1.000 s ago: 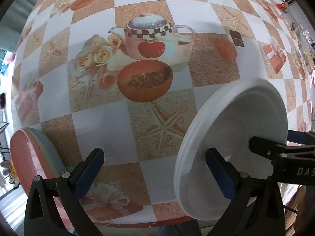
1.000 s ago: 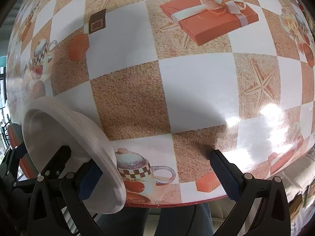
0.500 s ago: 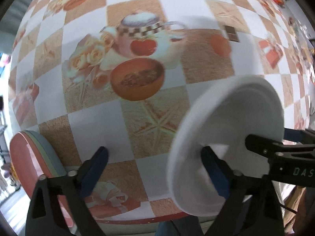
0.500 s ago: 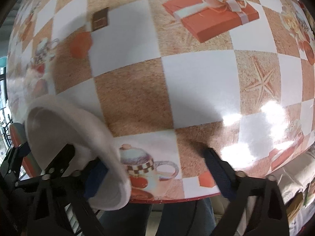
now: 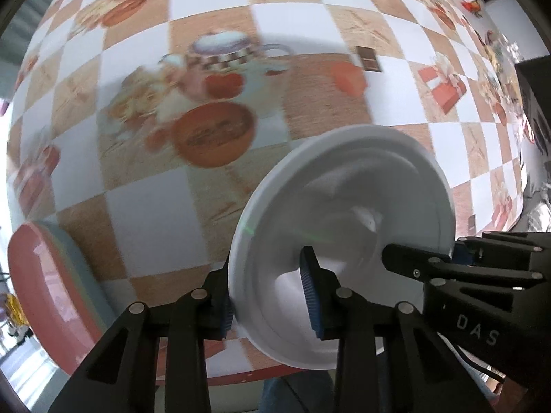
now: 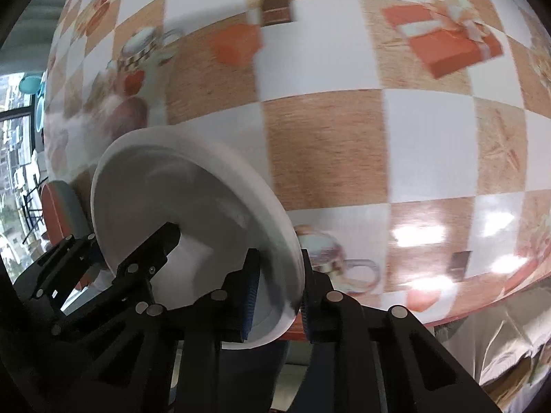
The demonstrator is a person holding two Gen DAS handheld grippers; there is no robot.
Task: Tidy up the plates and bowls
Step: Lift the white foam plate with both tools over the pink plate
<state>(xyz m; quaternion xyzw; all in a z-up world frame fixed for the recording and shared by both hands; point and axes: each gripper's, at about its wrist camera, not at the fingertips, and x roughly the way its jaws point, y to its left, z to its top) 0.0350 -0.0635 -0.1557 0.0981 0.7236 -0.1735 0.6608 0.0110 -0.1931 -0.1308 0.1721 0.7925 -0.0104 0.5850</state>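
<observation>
Left wrist view, from the left: a stack of plates [image 5: 44, 296], red on top, lies at the near edge of the checked tablecloth [image 5: 303, 27]. The left gripper [image 5: 268, 296] has just been closing and now clamps the rim of a white bowl [image 5: 347, 213] held tilted above the table's near edge. On the bowl's right rim, the right gripper [image 6: 275, 292] has likewise just closed, its pads pinching the rim.

tablecloth [image 5: 213, 213]: checkered, teapot prints | window [image 6: 13, 158]: left edge
</observation>
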